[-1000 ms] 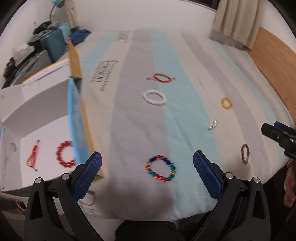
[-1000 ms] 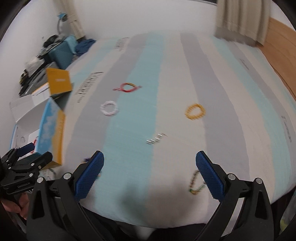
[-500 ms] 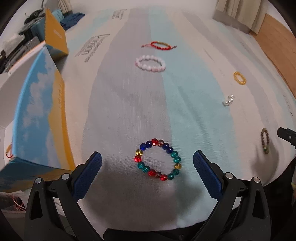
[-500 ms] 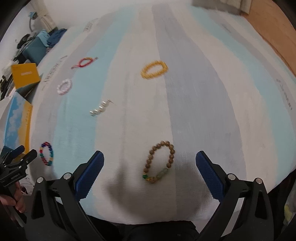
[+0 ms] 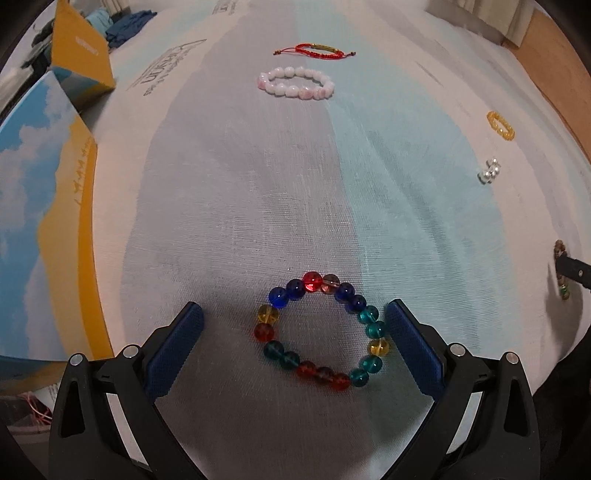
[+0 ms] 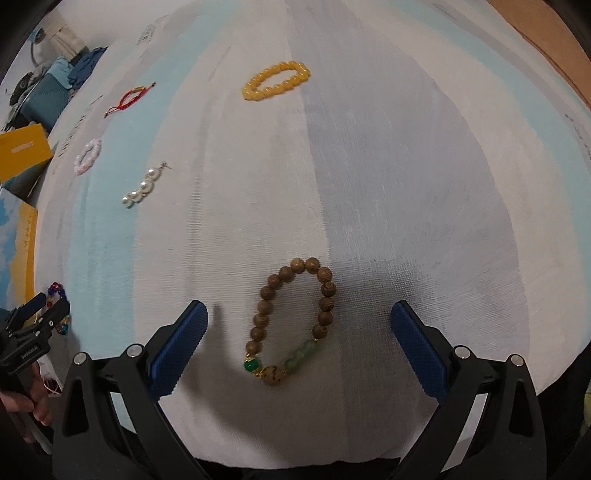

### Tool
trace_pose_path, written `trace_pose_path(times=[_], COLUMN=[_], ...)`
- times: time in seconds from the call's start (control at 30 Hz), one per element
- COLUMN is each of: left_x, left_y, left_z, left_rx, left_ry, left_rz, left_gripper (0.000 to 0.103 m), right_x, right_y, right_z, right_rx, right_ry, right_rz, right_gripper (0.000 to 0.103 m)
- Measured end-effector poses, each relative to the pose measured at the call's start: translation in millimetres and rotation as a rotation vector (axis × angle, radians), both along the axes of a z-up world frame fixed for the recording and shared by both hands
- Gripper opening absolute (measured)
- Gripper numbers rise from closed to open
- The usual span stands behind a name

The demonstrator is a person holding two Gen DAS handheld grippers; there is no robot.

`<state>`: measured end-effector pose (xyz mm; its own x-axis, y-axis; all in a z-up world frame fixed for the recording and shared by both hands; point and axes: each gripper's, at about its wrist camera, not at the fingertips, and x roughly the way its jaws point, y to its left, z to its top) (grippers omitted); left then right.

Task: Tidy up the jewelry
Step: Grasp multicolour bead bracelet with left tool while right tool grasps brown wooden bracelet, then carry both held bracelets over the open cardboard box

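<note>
My left gripper [image 5: 293,334] is open, low over the striped cloth, with a multicoloured glass-bead bracelet [image 5: 364,317] lying between its blue pads. My right gripper [image 6: 299,334] is open around a brown wooden-bead bracelet [image 6: 327,306] with green stones. Farther off lie a pink bead bracelet [image 5: 295,83], a red cord bracelet [image 5: 317,50], a yellow bead bracelet [image 6: 275,79] and a short pearl piece [image 6: 142,188]. The left gripper also shows in the right wrist view [image 6: 33,314], over the coloured bracelet.
A blue-and-yellow box [image 5: 44,221] with a raised yellow flap [image 5: 79,55] stands at the cloth's left edge. Bags and clutter [image 6: 48,88] lie beyond the far left corner. A wooden floor [image 6: 539,33] shows at the right.
Both grippers have dropped lower and moved forward over the cloth. The coloured bracelet now lies between the left pads, the wooden bracelet between the right pads.
</note>
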<state>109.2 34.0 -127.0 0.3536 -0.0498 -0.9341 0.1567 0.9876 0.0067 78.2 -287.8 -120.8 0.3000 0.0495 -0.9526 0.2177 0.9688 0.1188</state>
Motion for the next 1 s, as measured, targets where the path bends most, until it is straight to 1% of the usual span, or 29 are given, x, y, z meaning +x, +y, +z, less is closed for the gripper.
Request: trace_pose_path(times=[0.03, 0.07, 0.2, 0.23, 0.3, 0.33, 0.4, 0.43, 0.47, 0.5, 0.53, 0.57, 0.6, 0.67, 0.7, 0.73, 0.77, 0.9, 1.0], left_x=[0, 0, -2, -3, -6, -7, -9, -10, -9, -10, -10, -10, -11, -11, -11, -11, -12, -14, -15], left_y=[-1, -1, -2, -2, -3, -3, -2, -2, -1, 0, 1, 2, 3, 7, 9, 12, 13, 15, 15], left_z=[-1, -1, -1, -1, 0, 0, 2, 3, 3, 4, 4, 5, 6, 10, 11, 12, 13, 18, 22], left_rx=[0.003, 0.004, -0.004, -0.004, 0.006, 0.009, 0.012, 0.013, 0.014, 0.016, 0.017, 0.016, 0.016, 0.012, 0.006, -0.011, -0.022, -0.021, -0.025], left_ry=[-0.003, -0.006, -0.02, -0.024, -0.032, -0.034, -0.037, -0.038, -0.038, -0.035, -0.035, -0.032, -0.031, -0.034, -0.033, -0.029, -0.024, -0.026, -0.029], left_rz=[-0.001, 0.0, 0.002, 0.0, -0.003, -0.003, -0.002, 0.0, 0.001, 0.002, 0.004, 0.008, 0.011, 0.029, 0.035, 0.042, 0.046, 0.044, 0.051], left_gripper=[0.097, 0.096, 0.095, 0.094, 0.09, 0.087, 0.081, 0.075, 0.068, 0.065, 0.06, 0.053, 0.049, 0.031, 0.026, 0.015, 0.012, 0.01, 0.009], right_x=[1, 1, 0, -1, -1, -4, -6, -7, -7, -8, -8, -8, -8, -9, -10, -11, -12, -25, -26], right_y=[0, 0, 2, 1, 1, 0, -1, -2, -2, -3, -4, -4, -5, -7, -8, -8, -9, -15, -15], right_z=[-3, -5, -7, -6, -5, -5, -4, -2, -1, -1, 0, 0, 1, 3, 4, 6, 8, 18, 26], right_rx=[0.003, 0.001, -0.029, -0.034, -0.048, -0.051, -0.058, -0.058, -0.059, -0.058, -0.056, -0.054, -0.049, -0.032, -0.024, -0.021, -0.016, -0.013, -0.015], right_ry=[0.003, 0.003, 0.0, -0.003, -0.005, -0.008, -0.009, -0.01, -0.01, -0.01, -0.009, -0.008, -0.009, -0.014, -0.018, -0.024, -0.034, -0.061, -0.078], right_rz=[-0.001, -0.006, -0.011, -0.01, 0.002, 0.006, 0.007, 0.007, 0.006, 0.006, 0.004, 0.002, 0.002, 0.003, 0.003, 0.003, 0.001, -0.007, -0.011], right_gripper=[0.095, 0.093, 0.082, 0.08, 0.074, 0.072, 0.06, 0.056, 0.049, 0.042, 0.038, 0.031, 0.024, 0.015, 0.015, 0.015, 0.015, 0.015, 0.015])
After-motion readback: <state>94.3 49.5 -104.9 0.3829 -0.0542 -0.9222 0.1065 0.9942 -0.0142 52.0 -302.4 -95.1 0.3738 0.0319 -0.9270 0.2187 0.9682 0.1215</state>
